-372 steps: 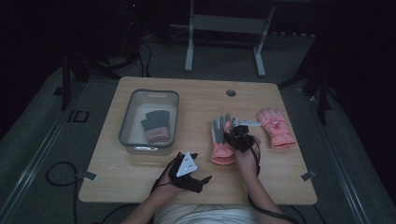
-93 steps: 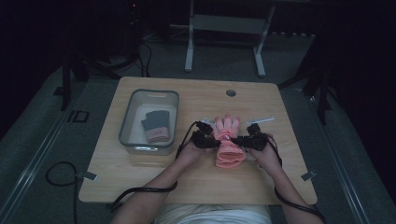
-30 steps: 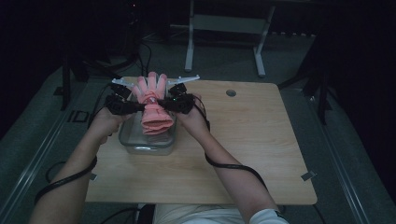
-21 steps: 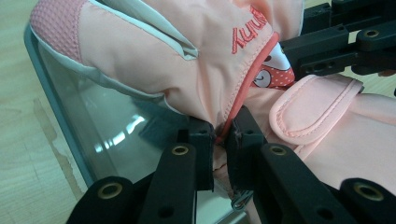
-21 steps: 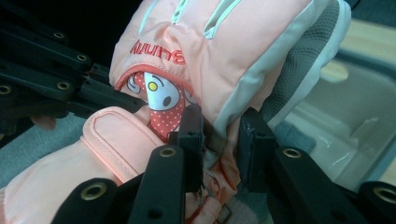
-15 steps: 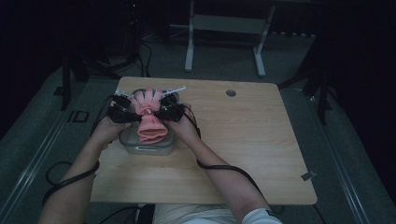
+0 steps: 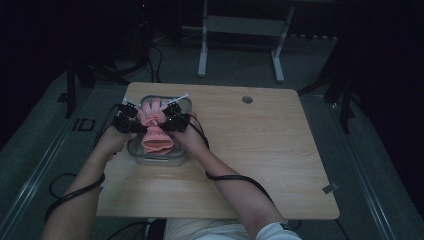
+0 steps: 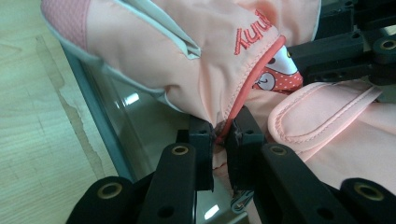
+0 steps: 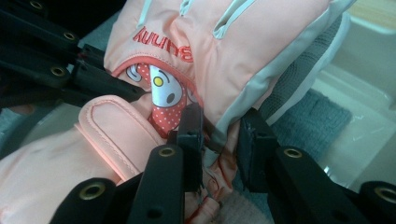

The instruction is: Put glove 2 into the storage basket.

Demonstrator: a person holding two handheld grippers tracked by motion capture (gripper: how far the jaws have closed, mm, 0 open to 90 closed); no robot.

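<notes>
Pink gloves [image 7: 154, 125] stacked, hanging over the clear bin [image 7: 161, 159] at the surface's [image 7: 250, 150] left end. Left gripper [image 8: 220, 140] clamped tight on one edge, right gripper [image 9: 219, 135] pinching the opposite edge. Lower both level, set the pair flat on the grey items [image 9: 308, 122] inside, release together so nothing snags the rim

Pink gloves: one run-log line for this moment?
pink gloves over clear bin | left gripper: shut on edge | right gripper: shut on edge | release: not yet
</notes>
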